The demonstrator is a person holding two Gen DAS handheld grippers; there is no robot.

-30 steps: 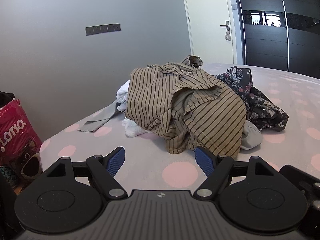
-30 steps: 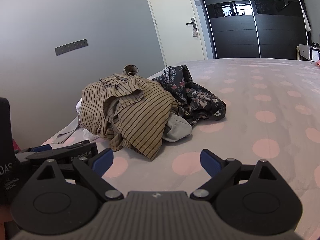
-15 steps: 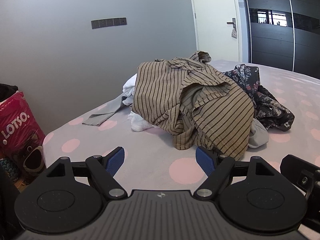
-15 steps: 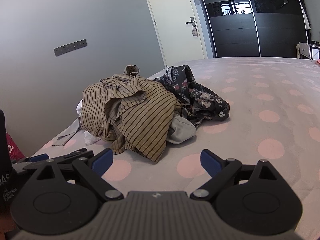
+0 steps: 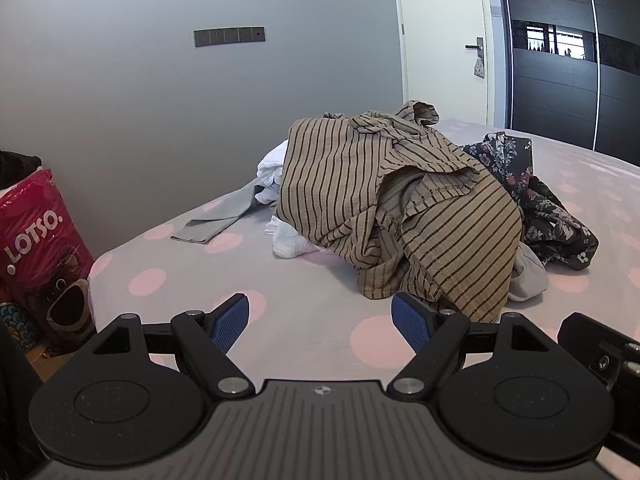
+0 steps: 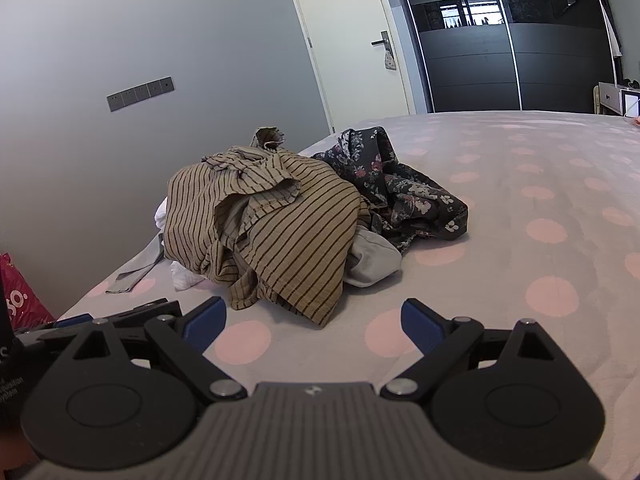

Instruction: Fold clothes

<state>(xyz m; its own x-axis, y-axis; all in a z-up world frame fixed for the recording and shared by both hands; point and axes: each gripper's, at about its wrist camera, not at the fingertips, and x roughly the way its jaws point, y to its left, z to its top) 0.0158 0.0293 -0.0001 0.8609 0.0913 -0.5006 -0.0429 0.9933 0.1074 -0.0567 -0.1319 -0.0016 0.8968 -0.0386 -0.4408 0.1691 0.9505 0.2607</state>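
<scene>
A pile of clothes lies on a grey bed with pink dots [image 5: 304,300] [image 6: 520,240]. On top is a crumpled tan striped shirt [image 5: 384,200] [image 6: 280,220]. A dark floral garment [image 5: 540,200] [image 6: 408,188] lies to its right. White cloth [image 5: 288,240] [image 6: 184,278] and a grey garment [image 5: 224,216] [image 6: 372,260] stick out from under. My left gripper [image 5: 320,316] is open and empty, just short of the pile. My right gripper [image 6: 312,316] is open and empty, also just in front of the shirt's hem.
A red LOTSO bag [image 5: 36,248] stands on the floor left of the bed edge. A grey wall with a switch panel [image 5: 229,36] is behind the pile. A white door [image 6: 360,40] and dark wardrobe [image 6: 500,40] are at the back.
Both grippers have moved closer to the clothes pile, the left one also shifting left. Both stay open and empty.
</scene>
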